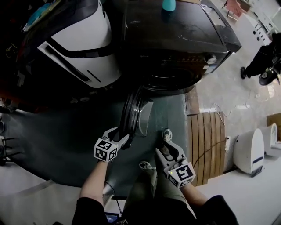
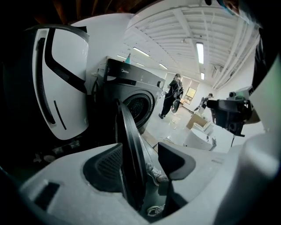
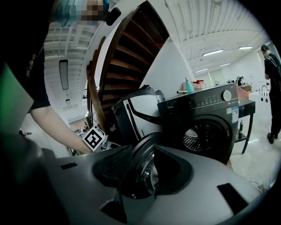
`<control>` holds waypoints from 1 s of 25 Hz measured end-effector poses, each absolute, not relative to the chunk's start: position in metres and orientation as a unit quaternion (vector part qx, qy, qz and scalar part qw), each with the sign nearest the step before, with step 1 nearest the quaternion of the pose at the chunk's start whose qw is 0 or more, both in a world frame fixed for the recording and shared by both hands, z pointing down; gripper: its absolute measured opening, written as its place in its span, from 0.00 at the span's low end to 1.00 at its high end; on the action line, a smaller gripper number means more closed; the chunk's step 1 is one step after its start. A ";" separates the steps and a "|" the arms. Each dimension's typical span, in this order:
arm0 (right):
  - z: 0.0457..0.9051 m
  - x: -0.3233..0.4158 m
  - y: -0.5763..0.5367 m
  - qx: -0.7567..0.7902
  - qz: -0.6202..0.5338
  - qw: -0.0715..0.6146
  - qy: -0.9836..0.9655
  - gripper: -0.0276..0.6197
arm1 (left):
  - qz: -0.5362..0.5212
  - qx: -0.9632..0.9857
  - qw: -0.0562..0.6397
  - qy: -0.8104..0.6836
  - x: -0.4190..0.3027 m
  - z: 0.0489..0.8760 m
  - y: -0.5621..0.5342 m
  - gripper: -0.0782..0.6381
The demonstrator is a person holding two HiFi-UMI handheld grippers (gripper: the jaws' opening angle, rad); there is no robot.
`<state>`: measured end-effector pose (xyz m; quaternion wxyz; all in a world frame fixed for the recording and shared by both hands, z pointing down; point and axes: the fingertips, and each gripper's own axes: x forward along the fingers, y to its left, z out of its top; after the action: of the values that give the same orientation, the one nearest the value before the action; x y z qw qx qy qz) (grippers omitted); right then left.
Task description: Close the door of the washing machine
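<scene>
The left gripper [image 1: 119, 137] is held with its jaws apart. The rim of the dark round glass-fronted door [image 1: 133, 112] is seen standing edge-on between them. The rim lies close against one pad, and a gap is left to the other, so the door is not clamped. The right gripper [image 1: 169, 151] is also held open and nothing is gripped by it; the door's glass bowl is seen through its gap, just beyond the jaws. The door is swung wide out from the black front-loading washing machine [image 1: 175, 39], and the drum opening [image 3: 197, 138] is left uncovered. A teal bottle [image 1: 168, 4] is stood on the machine's top. A white rounded appliance with black stripes [image 1: 83, 39] is placed just beside the machine.
</scene>
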<state>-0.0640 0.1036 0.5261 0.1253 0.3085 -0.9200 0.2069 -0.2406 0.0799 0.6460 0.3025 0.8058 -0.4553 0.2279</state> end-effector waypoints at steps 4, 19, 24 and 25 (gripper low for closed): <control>0.529 -0.031 0.102 0.329 0.208 0.125 -0.913 0.25 | 0.208 0.813 0.316 -0.443 -0.201 0.646 0.080 0.47; 0.550 0.094 0.024 0.366 0.231 0.145 -0.890 0.25 | 0.161 0.828 0.362 -0.396 -0.047 0.642 0.026 0.44; 0.561 0.128 -0.010 0.378 0.237 0.151 -0.882 0.25 | 0.148 0.840 0.362 -0.377 0.000 0.640 -0.012 0.44; 0.564 0.134 -0.017 0.380 0.238 0.152 -0.881 0.25 | 0.145 0.841 0.362 -0.374 0.008 0.639 -0.020 0.44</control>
<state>0.1339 -0.0171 0.5637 0.1524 0.3805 -0.8807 0.2377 0.0083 -0.0203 0.6395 0.3619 0.8414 -0.3742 0.1450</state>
